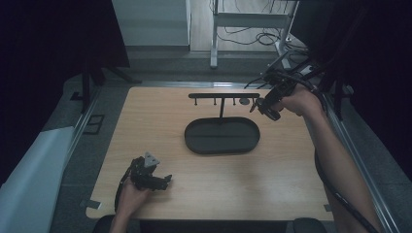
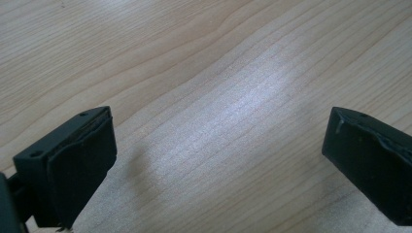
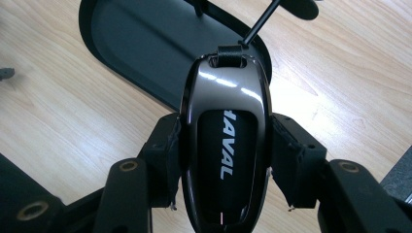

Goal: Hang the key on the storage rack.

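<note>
Two grippers are at work over a wooden counter (image 1: 214,184). The left gripper (image 1: 163,181) rests low near the front left corner, held by a hand (image 1: 130,195) that comes in from the bottom edge. The left gripper view looks along its own jaws: they stand wide apart with bare wood grain between them and nothing held.

The right gripper (image 1: 258,105) is up at the far right side of the counter, in the person's right hand (image 1: 300,102). From the high view I cannot tell what it holds; it is only a small dark shape next to the end of a rack (image 1: 224,96). The right gripper view makes it clear: the jaws are closed on a glossy dark key fob (image 3: 224,145) with white letters "HAVAL", one pad (image 3: 165,155) pressing on each side. At the top of the fob there is a short black loop (image 3: 230,54).

An oval black tray (image 1: 194,141) lies in the middle of the counter, with a thin post rising from its back rim to the rack, a bar with small pegs. In the right gripper view the tray (image 3: 141,43) sits beyond the fob, and a thin black rod (image 3: 260,22) runs up from near the loop; whether they touch I cannot tell.
</note>
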A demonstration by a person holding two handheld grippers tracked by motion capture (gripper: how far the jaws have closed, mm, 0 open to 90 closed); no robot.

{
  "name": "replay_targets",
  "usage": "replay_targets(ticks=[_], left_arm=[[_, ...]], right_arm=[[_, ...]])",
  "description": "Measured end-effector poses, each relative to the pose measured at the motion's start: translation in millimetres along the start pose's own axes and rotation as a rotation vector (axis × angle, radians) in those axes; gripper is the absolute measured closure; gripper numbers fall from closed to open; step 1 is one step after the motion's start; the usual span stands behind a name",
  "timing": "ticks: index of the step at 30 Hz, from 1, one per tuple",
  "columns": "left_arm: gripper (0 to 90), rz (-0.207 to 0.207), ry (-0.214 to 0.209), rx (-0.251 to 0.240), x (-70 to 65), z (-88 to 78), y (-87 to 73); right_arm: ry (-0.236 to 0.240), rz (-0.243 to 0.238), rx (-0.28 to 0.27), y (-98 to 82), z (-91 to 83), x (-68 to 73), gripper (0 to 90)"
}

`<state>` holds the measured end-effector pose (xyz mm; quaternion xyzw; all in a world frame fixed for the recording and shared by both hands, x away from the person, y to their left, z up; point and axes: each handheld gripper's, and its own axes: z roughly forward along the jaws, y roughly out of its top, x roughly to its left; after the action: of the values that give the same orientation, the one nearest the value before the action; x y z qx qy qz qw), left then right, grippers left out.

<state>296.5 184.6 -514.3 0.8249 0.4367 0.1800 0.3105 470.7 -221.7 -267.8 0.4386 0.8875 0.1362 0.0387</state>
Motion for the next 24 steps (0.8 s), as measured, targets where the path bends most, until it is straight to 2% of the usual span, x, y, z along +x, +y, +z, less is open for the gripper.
replay_targets(ticks=[14,19,24], left_arm=[[0.0,0.003,-0.001,0.002,0.0,0.2,0.0],[0.0,0.005,-0.001,0.004,-0.1,0.5,0.1],[0.0,0.005,-0.002,0.003,0.2,0.5,0.1]], right_arm=[[-0.032,0.033,-0.004,14.4,-10.3,-4.3,49.3],[-0.04,0.032,0.001,17.6,-10.3,-4.6,49.3],[-0.053,0.052,-0.008,23.1,-8.0,-5.9,49.3]])
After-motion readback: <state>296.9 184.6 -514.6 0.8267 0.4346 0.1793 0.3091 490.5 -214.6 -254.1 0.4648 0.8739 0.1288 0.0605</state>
